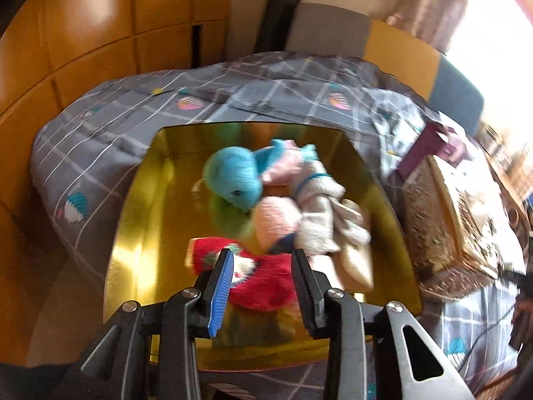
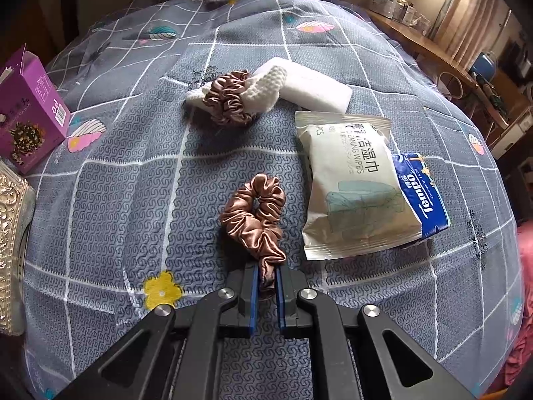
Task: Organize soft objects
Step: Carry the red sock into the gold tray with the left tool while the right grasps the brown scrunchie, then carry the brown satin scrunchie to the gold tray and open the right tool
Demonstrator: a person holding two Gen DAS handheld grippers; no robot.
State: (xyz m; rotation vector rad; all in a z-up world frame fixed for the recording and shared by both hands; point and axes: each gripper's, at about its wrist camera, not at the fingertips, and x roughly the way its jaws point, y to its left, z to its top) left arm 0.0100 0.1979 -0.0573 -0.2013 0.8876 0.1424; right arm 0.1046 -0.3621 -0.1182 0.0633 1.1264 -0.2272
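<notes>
The soft things are in two places. In the left wrist view, a gold box (image 1: 376, 180) sits on the grey checked bedcover (image 1: 110, 123) and holds a pile of them: a blue plush (image 1: 230, 176), a pink and blue plush (image 1: 286, 160) behind it, a pink ball (image 1: 276, 220), a white plush (image 1: 319, 213) with a blue collar, and a red sock (image 1: 266, 283) at the near side. The left gripper (image 1: 263, 266) is above the red sock with its fingers spread; nothing is pressed between them. The picture is blurred, so I cannot tell if the pads touch the sock.

In the right wrist view, a bronze scrunchie (image 2: 256, 213) lies on the bedcover, and the right gripper (image 2: 265, 278) pinches its near end between its closed fingers. Farther away, a brown scrunchie (image 2: 228, 98) lies on a white knit band (image 2: 269, 90), which touches a white foam block (image 2: 316, 91). To the right of the bronze scrunchie is a pack of wipes (image 2: 353, 186), lying partly over a blue tissue pack (image 2: 423, 193). At the left edge stands a purple carton (image 2: 30, 113), open at the top, and below it the corner of a silver box (image 2: 10, 233).
</notes>
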